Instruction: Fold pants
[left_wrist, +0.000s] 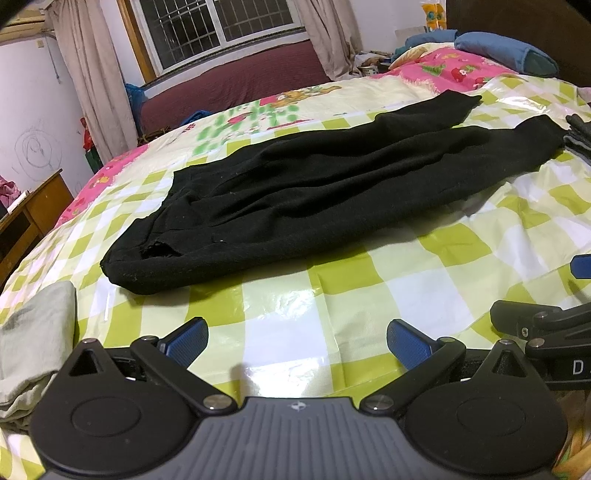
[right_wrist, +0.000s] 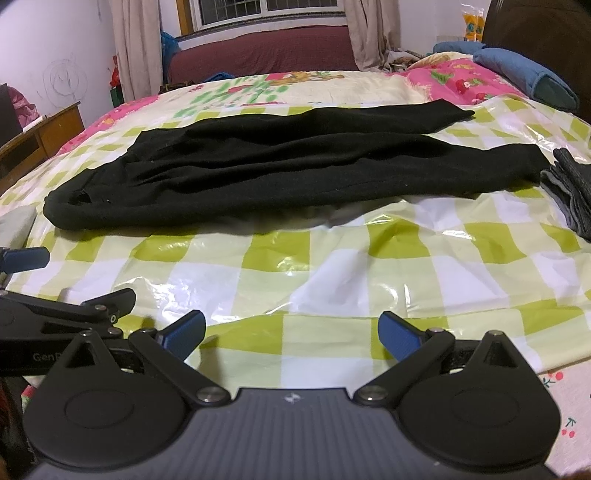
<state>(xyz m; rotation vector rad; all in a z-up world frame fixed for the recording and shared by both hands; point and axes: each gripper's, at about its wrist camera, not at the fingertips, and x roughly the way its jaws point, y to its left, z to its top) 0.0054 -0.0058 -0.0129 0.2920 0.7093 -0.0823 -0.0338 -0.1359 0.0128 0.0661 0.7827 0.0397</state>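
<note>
Black left gripper (left_wrist: 297, 341), blue ribbed pads (left_wrist: 188, 341), silver screws, grey ridged body

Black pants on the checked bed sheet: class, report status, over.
Left gripper and right gripper open, empty, short of the cloth. Black fabric pants spread flat, unfolded. Folded grey garment touching nearer leg cuff.

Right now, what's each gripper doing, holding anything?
Left gripper: open, holding nothing.
Right gripper: open, holding nothing, short of the black pants.
</note>
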